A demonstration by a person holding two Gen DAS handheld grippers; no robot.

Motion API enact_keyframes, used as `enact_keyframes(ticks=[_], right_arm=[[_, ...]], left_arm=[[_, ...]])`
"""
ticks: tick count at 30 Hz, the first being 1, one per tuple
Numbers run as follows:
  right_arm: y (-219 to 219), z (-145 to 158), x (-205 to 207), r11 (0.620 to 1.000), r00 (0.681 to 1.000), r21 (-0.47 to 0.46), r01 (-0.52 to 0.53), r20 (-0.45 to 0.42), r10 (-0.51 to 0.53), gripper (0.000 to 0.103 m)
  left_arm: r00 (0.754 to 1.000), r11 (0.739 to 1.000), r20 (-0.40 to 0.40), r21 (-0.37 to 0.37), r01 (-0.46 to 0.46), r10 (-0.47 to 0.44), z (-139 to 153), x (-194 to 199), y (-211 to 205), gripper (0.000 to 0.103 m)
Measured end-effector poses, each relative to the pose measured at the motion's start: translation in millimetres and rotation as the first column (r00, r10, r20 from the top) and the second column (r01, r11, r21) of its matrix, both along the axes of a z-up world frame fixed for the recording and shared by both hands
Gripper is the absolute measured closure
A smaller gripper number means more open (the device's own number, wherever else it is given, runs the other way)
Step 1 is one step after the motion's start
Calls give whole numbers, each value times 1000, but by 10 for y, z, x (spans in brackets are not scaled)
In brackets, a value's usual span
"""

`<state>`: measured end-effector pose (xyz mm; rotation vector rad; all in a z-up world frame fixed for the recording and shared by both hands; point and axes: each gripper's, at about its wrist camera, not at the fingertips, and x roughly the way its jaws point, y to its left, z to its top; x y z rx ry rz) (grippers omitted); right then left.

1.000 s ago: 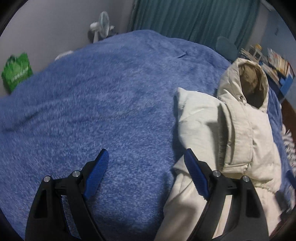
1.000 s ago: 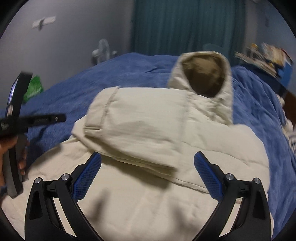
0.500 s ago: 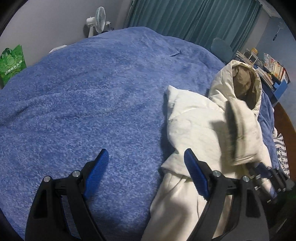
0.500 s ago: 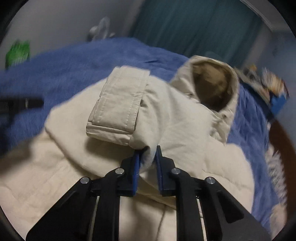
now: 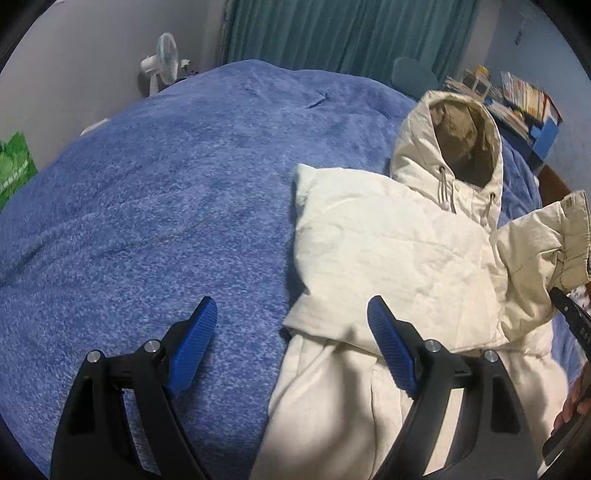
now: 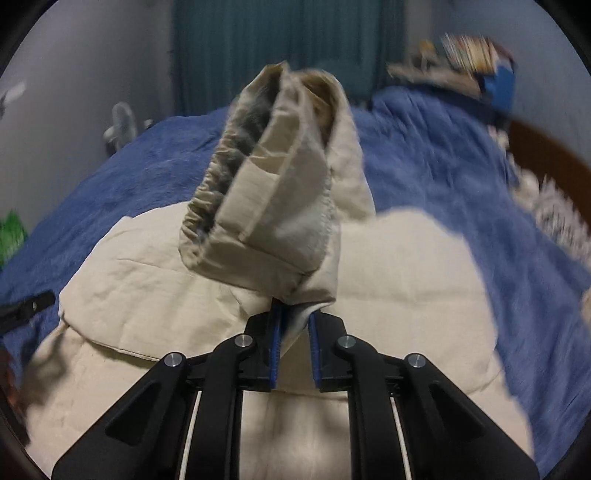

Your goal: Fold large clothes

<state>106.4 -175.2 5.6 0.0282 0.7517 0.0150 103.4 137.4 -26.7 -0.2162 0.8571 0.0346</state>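
A cream hooded puffer jacket (image 5: 388,251) lies front up on the blue bed cover (image 5: 147,203), its hood (image 5: 461,147) pointing to the far side. My left gripper (image 5: 291,310) hangs open over the jacket's left edge, one finger above the cover and the other above the cloth, with nothing between its pads. My right gripper (image 6: 295,321) is shut on the jacket's sleeve (image 6: 273,221) just behind the cuff. The sleeve stands lifted above the jacket's body (image 6: 406,277). In the left wrist view the raised cuff (image 5: 572,229) shows at the right edge, above the right gripper's black frame (image 5: 572,321).
A white fan (image 5: 162,70) and a green bag (image 5: 14,166) stand by the wall on the left. Teal curtains (image 5: 332,33) hang behind the bed. A shelf with books (image 5: 517,99) is at the far right. A patterned cloth (image 6: 554,214) lies at the bed's right edge.
My right gripper went from open above the folded sleeve to shut on it, then raised the sleeve off the jacket's body toward the right. The left gripper stayed open and shifted a little.
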Motion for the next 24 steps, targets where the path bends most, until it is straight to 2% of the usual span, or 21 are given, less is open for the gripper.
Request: enact_keyframes(ticks=[3,6,8,10,12,13,16,19,20,21,23,24], right_arm=[[-247,-75,43,994,999,103,42,-18,-40,88],[-451,-185,45,980,997,188,71,-24,-67,84],[-566,-280,111,963,995,254,88,-61,-75,79],[-691,-325,151,939,993,326,107,-86,-84,65],[-833,-311,136,908,994,405,107,-57,-92,18],[-901,-285,119,895,995,436,96,-30,-92,16],[-1022,-264,159,886,996,456,85,-11,-90,18],[-1159,-270,176,892,992,437,118,-9,-126,32],[-1199,-282,178,894,989,426,139,-14,-147,43],[-1233,-301,207,895,988,421,149,-22,-154,60],[-1309,-334,234,906,983,385,178,-31,-180,80],[-1347,-332,232,905,983,387,176,-28,-180,82]], left_arm=[[999,999,2,40,34,-34,-3,4,-93,24],[999,999,1,17,39,-39,-15,22,-117,24],[1000,1000,-7,-2,30,-30,-39,34,-106,24],[999,1000,-20,-11,27,-27,-83,57,-106,24],[999,1000,-34,-1,28,-28,-123,80,-124,24],[999,1000,-40,5,28,-28,-139,91,-135,24],[999,999,-44,23,29,-28,-167,113,-175,24],[999,998,-35,49,36,-35,-162,120,-227,24],[999,998,-34,57,41,-39,-164,122,-245,24],[998,997,-33,63,46,-44,-166,127,-260,24],[998,996,-35,75,52,-49,-182,137,-280,24],[998,996,-36,77,53,-51,-188,140,-283,24]])
